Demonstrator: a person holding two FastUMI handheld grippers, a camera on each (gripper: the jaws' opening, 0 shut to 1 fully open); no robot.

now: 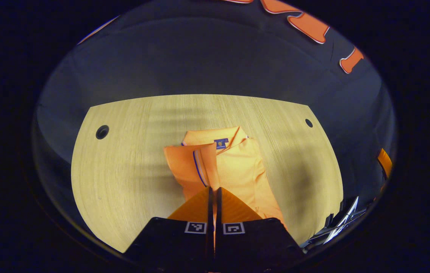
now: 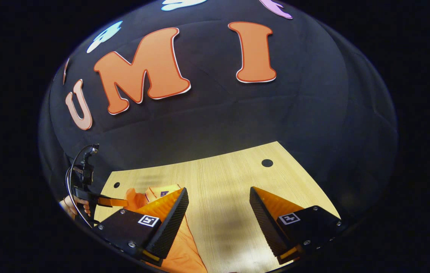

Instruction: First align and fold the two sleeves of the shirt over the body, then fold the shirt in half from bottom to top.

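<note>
Only a small unreadable collar label [image 1: 221, 143] marks the shirt [image 1: 237, 170]; left gripper [image 1: 214, 189] pinches its sleeve [image 1: 184, 167], right gripper [image 2: 218, 204] gapes.

Bare table [image 2: 218, 182] right of shirt [image 2: 184, 250]

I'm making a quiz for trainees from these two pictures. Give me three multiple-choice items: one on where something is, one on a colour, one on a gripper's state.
1. Where does the shirt lie?
A. on the wooden table
B. on the floor
C. on a chair

2. What colour is the shirt?
A. green
B. orange
C. white

3. How do the right gripper's fingers stand?
A. closed on the shirt
B. closed on nothing
C. wide apart

Answers:
1 A: the left gripper view shows the table's wood around the shirt.
2 B: the fabric is orange in both views.
3 C: bare table shows between its fingers in the right gripper view.
</note>
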